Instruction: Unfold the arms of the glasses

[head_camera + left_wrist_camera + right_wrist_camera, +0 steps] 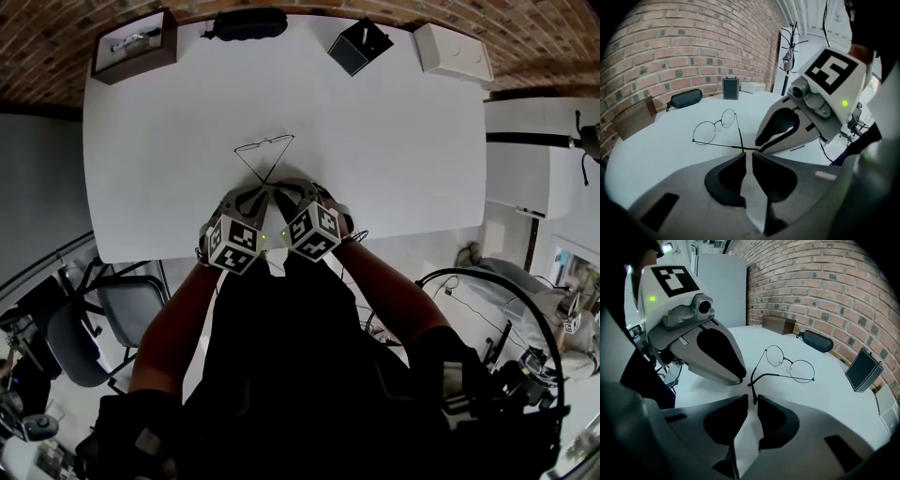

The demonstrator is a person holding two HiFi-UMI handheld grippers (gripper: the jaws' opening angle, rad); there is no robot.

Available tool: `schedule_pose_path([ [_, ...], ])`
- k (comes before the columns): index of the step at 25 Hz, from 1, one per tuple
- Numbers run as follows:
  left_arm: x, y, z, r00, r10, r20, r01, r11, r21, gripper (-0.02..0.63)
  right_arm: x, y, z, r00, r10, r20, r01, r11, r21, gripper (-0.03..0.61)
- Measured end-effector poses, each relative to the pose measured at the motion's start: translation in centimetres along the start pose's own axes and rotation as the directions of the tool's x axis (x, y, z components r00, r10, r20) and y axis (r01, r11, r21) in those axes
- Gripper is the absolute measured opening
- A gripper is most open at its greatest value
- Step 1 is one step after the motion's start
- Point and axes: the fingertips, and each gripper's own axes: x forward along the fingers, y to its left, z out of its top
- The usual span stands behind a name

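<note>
A brick wall (56, 37) is seen behind the far edge of a white table (394, 141), which fills the upper half of the head view. Below the table's near edge, a person's two bare forearms (173, 319) are stretched forward, each ending in a grey gripper with a marker cube.

The left gripper (746, 154) and the right gripper (753, 399) are held close together over the near middle of the table, angled down and tilted towards each other so that their tips almost meet.

Along the far edge of the table, four things are set well apart from one another. A brown wooden box (136, 45) is at the left corner. A black glasses case (248, 23) comes next, then a small black box (359, 45), then a white box (453, 52) at the right corner.

The round wire-framed glasses (704, 132) lie on the table just beyond the grippers, with the lenses away from the person. Their two thin arms are swung inward and cross each other near the gripper tips.

The left jaws are parted by a narrow gap, and the end of one arm lies at the mouth of that gap. The right jaws are also slightly apart. The curved tip of the other arm sits between them, with daylight seen on both sides of it.
</note>
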Motion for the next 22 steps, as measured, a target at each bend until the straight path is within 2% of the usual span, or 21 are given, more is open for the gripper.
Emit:
schedule_pose_path([
  [2,-0.7,0.9,0.5,0.999,0.036,0.029,-0.034,0.998,-0.058,0.035,-0.5,0.3,0.5,1.0,0.022,0.022,-0.023,0.999,0.029,0.046],
  [4,-1.3,1.8,1.1,0.995,0.077,0.062,-0.069,0.989,-0.129,0.035,-1.0,0.4,1.0,0.998,0.033,0.051,-0.037,0.996,0.077,0.101],
  [7,-2.1,3.4,2.6,0.986,0.134,0.101,-0.108,0.967,-0.23,0.035,-1.7,-1.0,1.9,0.995,-0.005,0.103,-0.017,0.978,0.207,0.109],
  [10,-2.0,4.8,3.3,0.977,0.186,0.104,-0.145,0.939,-0.312,0.037,-2.0,-3.4,2.6,0.988,-0.085,0.131,0.032,0.932,0.36,0.109],
  [13,-1.7,6.0,3.2,0.968,0.239,0.078,-0.192,0.903,-0.385,0.038,-2.0,-5.1,3.3,0.981,-0.138,0.138,0.05,0.861,0.507,0.109],
  [15,-1.6,6.6,3.2,0.96,0.272,0.06,-0.225,0.884,-0.409,0.049,-1.6,-5.7,3.4,0.98,-0.151,0.132,0.047,0.813,0.58,0.115],
  [17,-1.5,6.8,3.5,0.952,0.302,0.049,-0.256,0.874,-0.414,0.051,-1.1,-6.1,3.4,0.98,-0.162,0.119,0.053,0.779,0.625,0.126],
  [19,-1.3,6.7,3.6,0.949,0.312,0.033,-0.268,0.861,-0.432,0.058,-0.7,-6.2,3.4,0.98,-0.169,0.104,0.062,0.759,0.648,0.13],
  [22,-0.6,6.6,2.8,0.946,0.323,-0.019,-0.298,0.846,-0.442,0.066,0.0,-6.1,3.1,0.983,-0.169,0.073,0.082,0.757,0.649,0.13],
])
